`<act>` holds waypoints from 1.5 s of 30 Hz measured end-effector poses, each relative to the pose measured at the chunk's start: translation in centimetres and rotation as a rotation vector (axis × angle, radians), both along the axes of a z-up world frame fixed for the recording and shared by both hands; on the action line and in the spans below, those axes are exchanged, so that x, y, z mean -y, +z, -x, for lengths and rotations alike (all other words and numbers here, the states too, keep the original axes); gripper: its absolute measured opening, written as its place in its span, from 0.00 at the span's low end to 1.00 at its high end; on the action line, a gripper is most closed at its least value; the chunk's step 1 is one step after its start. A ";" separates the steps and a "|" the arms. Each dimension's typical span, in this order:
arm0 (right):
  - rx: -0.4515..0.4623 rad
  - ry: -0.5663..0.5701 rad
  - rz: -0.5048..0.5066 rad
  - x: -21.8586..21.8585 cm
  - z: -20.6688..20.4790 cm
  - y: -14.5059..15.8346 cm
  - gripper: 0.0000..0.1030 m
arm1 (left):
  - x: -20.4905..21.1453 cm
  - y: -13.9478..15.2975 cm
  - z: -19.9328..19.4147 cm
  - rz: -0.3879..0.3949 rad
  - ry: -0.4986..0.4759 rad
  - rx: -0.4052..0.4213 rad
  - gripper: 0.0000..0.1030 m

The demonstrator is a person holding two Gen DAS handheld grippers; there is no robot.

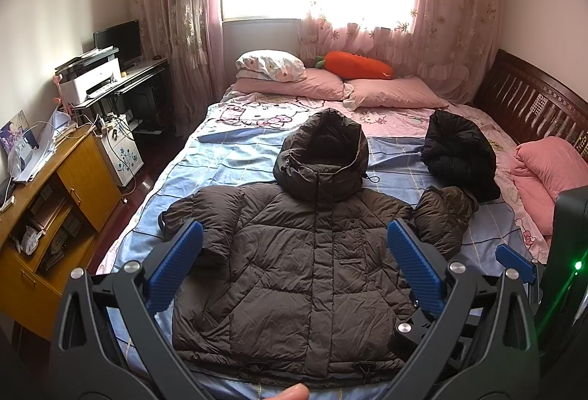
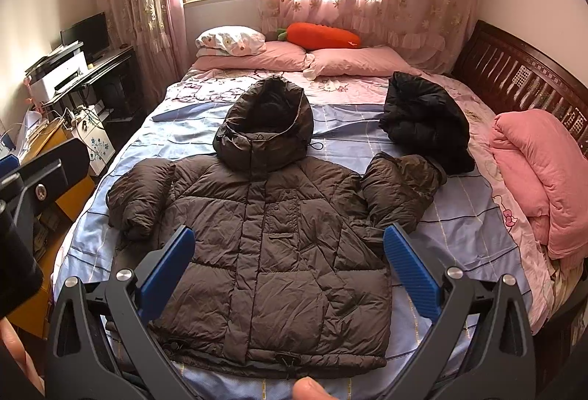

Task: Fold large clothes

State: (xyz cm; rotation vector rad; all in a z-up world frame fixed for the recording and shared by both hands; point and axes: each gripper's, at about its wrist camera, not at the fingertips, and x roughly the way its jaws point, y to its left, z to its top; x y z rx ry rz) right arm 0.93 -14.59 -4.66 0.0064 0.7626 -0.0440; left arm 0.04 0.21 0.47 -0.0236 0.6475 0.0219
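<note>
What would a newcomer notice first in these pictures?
First, the brown hooded puffer jacket, spread flat, front up, on the near part of the bed. Next, the orange carrot plush by the pillows under the bright window. A crumpled black jacket lies beyond the right sleeve.

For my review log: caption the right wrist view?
Open right gripper above brown hooded puffer jacket spread flat on bed.
</note>
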 end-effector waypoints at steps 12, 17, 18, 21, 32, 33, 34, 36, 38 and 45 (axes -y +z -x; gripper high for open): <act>-0.001 0.001 0.000 -0.4 0.0 -0.3 0.99 | 0.0 0.0 0.0 -0.001 0.000 0.000 0.98; -0.001 0.000 0.000 -0.1 -0.1 -0.1 0.99 | 0.1 0.0 0.0 -0.001 0.000 0.001 0.98; -0.002 0.001 0.000 -0.3 0.0 -0.2 0.99 | 0.1 0.0 0.0 0.000 -0.001 0.000 0.98; -0.001 0.002 0.002 -0.5 0.1 -0.2 0.99 | 0.1 0.0 0.0 -0.002 0.001 0.001 0.98; -0.003 0.004 0.002 -0.5 0.0 -0.2 0.99 | 0.1 0.0 0.0 -0.003 0.000 0.001 0.98; -0.003 0.003 0.002 -0.4 -0.1 -0.2 0.99 | 0.1 0.0 0.0 -0.003 0.001 0.002 0.98; -0.003 0.004 0.002 -0.4 -0.1 -0.2 0.99 | 0.1 0.0 0.0 -0.004 0.001 0.002 0.98; -0.003 0.003 0.003 -0.6 0.1 -0.2 0.99 | 0.1 0.0 0.0 -0.003 0.000 0.001 0.98; -0.003 0.003 0.001 -0.7 0.1 -0.2 0.99 | 0.1 0.0 0.0 -0.004 0.001 0.001 0.98; -0.002 0.004 0.004 -1.2 0.2 -0.6 0.99 | 0.2 0.0 0.0 -0.004 0.000 0.002 0.98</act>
